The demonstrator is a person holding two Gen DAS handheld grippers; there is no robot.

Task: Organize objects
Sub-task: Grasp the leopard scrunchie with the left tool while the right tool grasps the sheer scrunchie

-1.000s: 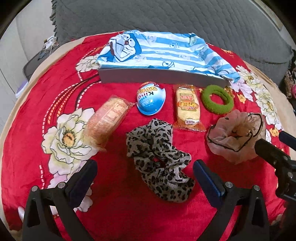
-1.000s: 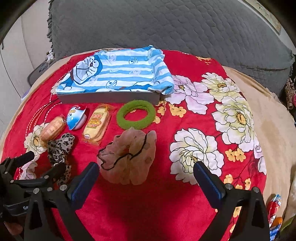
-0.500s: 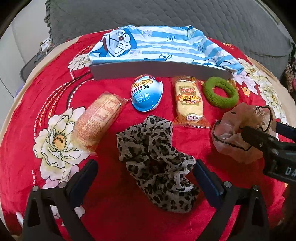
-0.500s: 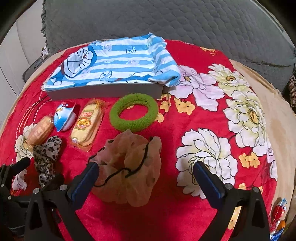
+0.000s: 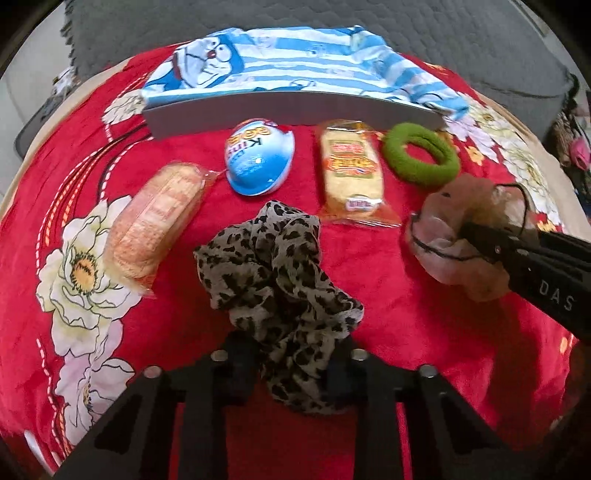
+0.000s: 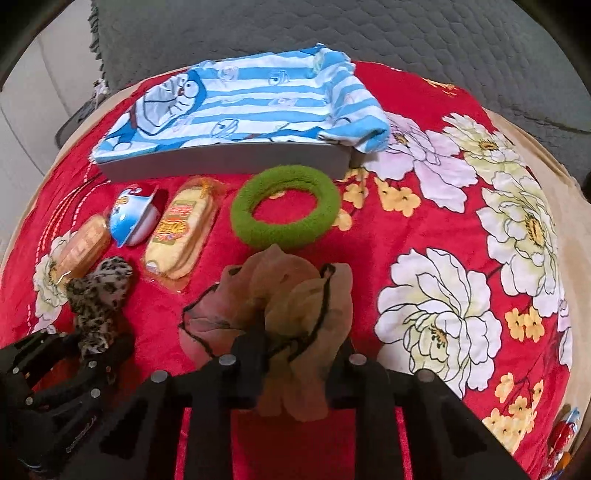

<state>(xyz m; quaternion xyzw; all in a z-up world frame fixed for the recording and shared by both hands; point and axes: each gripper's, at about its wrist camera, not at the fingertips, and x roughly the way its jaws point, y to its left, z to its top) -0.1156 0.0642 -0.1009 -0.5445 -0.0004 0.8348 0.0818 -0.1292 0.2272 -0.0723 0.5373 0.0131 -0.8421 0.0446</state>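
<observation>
A leopard-print scrunchie (image 5: 273,273) lies on the red floral blanket (image 5: 424,332). My left gripper (image 5: 291,354) is closing on its near end, and both pads press into the fabric. To its right lies a beige sheer scrunchie (image 6: 288,295) with a black edge. My right gripper (image 6: 299,354) is shut on the near part of it. From the left wrist view, the right gripper (image 5: 480,236) reaches into the beige scrunchie (image 5: 443,221). In the right wrist view, the left gripper (image 6: 99,350) shows at the lower left on the leopard scrunchie (image 6: 99,295).
Behind the scrunchies lie a brown wrapped bun (image 5: 159,218), a blue egg-shaped toy (image 5: 258,162), a yellow cake packet (image 5: 351,173) and a green fuzzy ring (image 5: 421,155). A grey tray (image 5: 295,110) under a blue striped cloth (image 5: 288,62) stands further back. A grey quilted cushion (image 6: 332,33) rises behind.
Both grippers have sunk toward the blanket and gone from wide open to closed: the left on the leopard scrunchie, the right on the beige one.
</observation>
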